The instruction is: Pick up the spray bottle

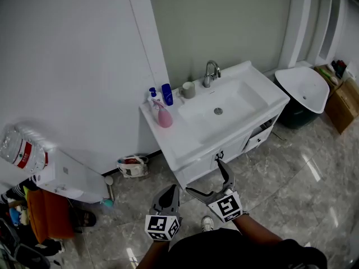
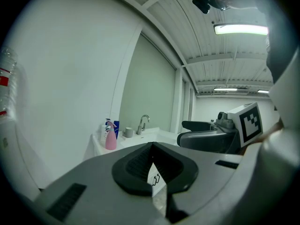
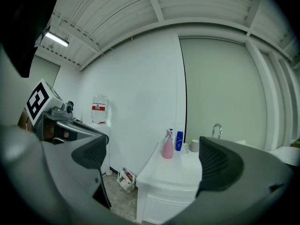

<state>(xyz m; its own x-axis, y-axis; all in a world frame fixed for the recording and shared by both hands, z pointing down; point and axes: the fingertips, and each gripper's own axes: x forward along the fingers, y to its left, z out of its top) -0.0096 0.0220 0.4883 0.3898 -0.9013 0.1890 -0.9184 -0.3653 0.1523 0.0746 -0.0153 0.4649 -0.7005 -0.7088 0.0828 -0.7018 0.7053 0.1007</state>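
The pink spray bottle [image 1: 164, 114] stands upright at the left end of the white vanity top [image 1: 185, 144], by the wall. It also shows small and far off as the pink bottle [image 2: 111, 138] in the left gripper view and the pink bottle [image 3: 167, 147] in the right gripper view. Both grippers hang low over the floor in front of the vanity, well short of the bottle. My left gripper [image 1: 170, 191] [image 2: 153, 171] is shut with nothing in it. My right gripper [image 1: 205, 177] [image 3: 154, 162] is open and empty, its jaws framing the vanity's left end.
Behind the spray bottle stand a blue bottle [image 1: 167, 94] and a white pump bottle [image 1: 152, 96]; a cup [image 1: 188, 89] and faucet [image 1: 211, 73] are near the basin. A water dispenser [image 1: 61, 175] is at left, a bag [image 1: 133, 166] on the floor, a white tub [image 1: 305, 88] and box [image 1: 343, 102] at right.
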